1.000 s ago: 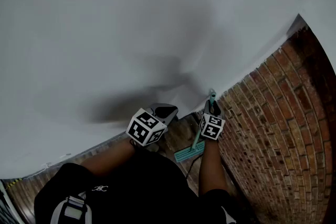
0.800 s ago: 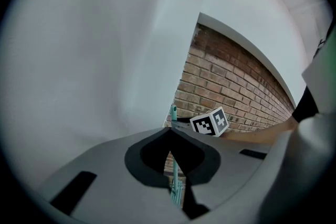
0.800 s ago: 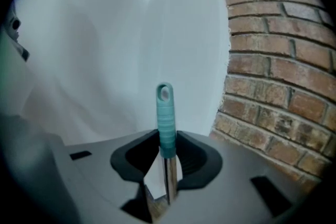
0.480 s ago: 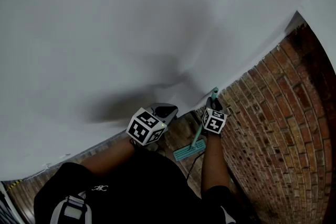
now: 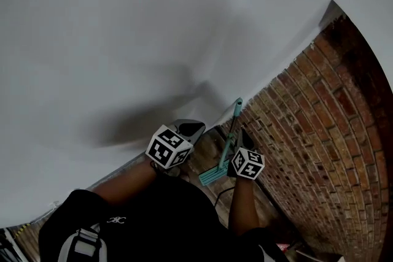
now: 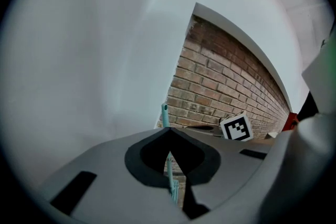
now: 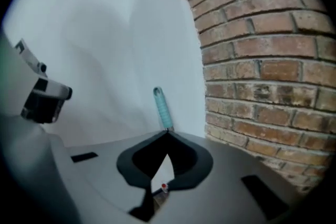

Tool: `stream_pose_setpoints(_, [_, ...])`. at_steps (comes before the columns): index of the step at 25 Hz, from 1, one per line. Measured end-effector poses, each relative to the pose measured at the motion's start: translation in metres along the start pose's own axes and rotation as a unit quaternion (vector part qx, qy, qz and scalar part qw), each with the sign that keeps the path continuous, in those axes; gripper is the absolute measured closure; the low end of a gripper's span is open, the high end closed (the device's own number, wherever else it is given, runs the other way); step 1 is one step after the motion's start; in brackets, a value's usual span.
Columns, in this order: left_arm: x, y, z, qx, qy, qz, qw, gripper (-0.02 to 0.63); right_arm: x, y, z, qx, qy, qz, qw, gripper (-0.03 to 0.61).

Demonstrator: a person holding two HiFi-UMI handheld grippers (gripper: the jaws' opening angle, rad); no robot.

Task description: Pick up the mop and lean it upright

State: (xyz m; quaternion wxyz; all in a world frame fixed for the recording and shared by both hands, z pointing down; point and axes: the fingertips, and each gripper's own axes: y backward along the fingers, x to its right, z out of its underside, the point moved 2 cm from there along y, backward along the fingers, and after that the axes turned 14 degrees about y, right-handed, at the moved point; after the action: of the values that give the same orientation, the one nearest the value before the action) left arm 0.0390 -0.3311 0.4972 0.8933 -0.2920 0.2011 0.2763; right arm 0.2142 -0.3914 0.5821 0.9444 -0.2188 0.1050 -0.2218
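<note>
Mop (image 5: 228, 139) is standing on its own rn, tucked in the corner where the white wall (image 5: 153, 40) meets the brick wall (image 5: 319, 132). Its head is on the wood floor (image 5: 207, 149) and the handle is tilted back into the corner. Makes sense, two walls stop it sliding sideways.

Right gripper (image 5: 244, 135) sits just beside the handle, not touching afaict. Its jaws have just snapped closed w/ nothing between them, and the right gripper view shows the handle top past the tips.

Left gripper (image 5: 195, 127) is a bit further off on the white-wall side, jaws together too and empty, prob there as backup in case it tips.

Imo the lean is basically done. Only risk is the head skating out on the floor.
</note>
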Motion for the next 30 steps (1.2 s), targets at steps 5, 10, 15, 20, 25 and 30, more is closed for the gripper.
stream_pose_setpoints(5, [0.028,-0.03,0.0,-0.018,-0.021,0.043,0.9987,0.623,0.011,0.052,-0.041,0.053,-0.008,0.029,0.998,0.565])
stream_pose_setpoints(10, [0.058,-0.057,0.002,-0.033,-0.038,0.083,0.9953,0.623,0.033,0.104,-0.06,0.078,-0.02,0.08,0.994,0.565])
stream_pose_setpoints(15, [0.091,-0.08,0.008,-0.046,-0.052,0.122,0.9901,0.623,0.054,0.141,-0.047,0.07,-0.029,0.123,0.99,0.565])
stream_pose_setpoints(20, [0.122,-0.096,0.02,-0.066,-0.068,0.156,0.9831,0.623,0.058,0.168,-0.029,0.055,-0.034,0.147,0.987,0.565])
stream_pose_setpoints(25, [0.141,-0.103,0.027,-0.076,-0.076,0.174,0.9787,0.623,0.06,0.184,-0.019,0.051,-0.043,0.156,0.986,0.565])
stream_pose_setpoints(30, [0.146,-0.104,0.035,-0.086,-0.078,0.179,0.9769,0.623,0.061,0.191,-0.011,0.048,-0.053,0.157,0.985,0.565])
